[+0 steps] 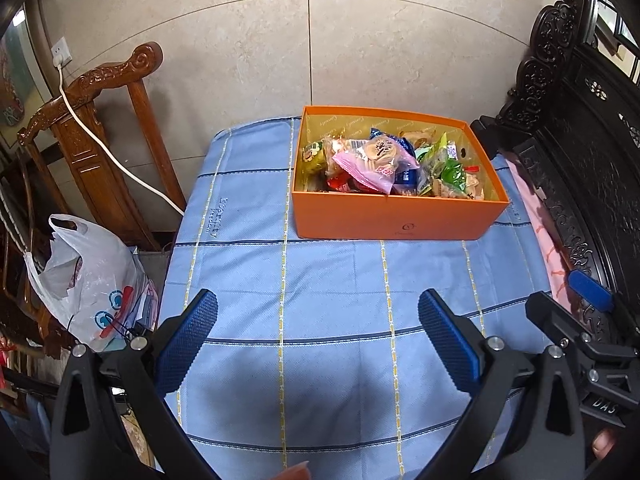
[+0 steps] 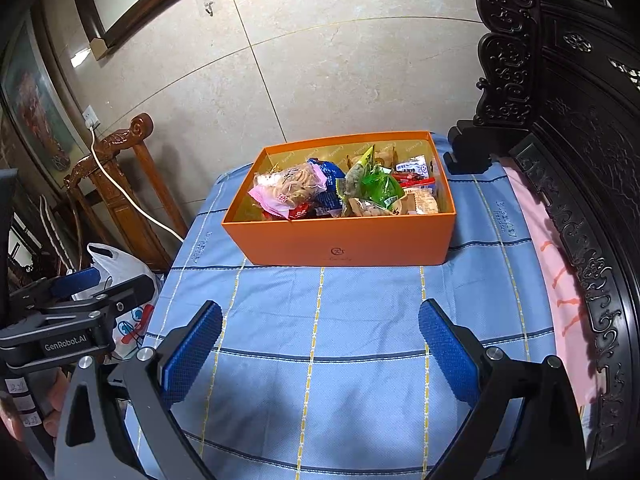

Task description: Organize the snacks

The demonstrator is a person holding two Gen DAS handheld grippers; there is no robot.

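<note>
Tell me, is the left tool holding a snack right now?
No, the left tool is wide open over the bare blue cloth, and every snack sits in the orange box.

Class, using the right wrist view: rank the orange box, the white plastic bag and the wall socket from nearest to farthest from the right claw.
1. White plastic bag: low on the left, beside the table edge, nearest the right claw.
2. Orange box: straight ahead on the blue cloth, farther back.
3. Wall socket: far left on the wall, behind the carved chair.
</note>
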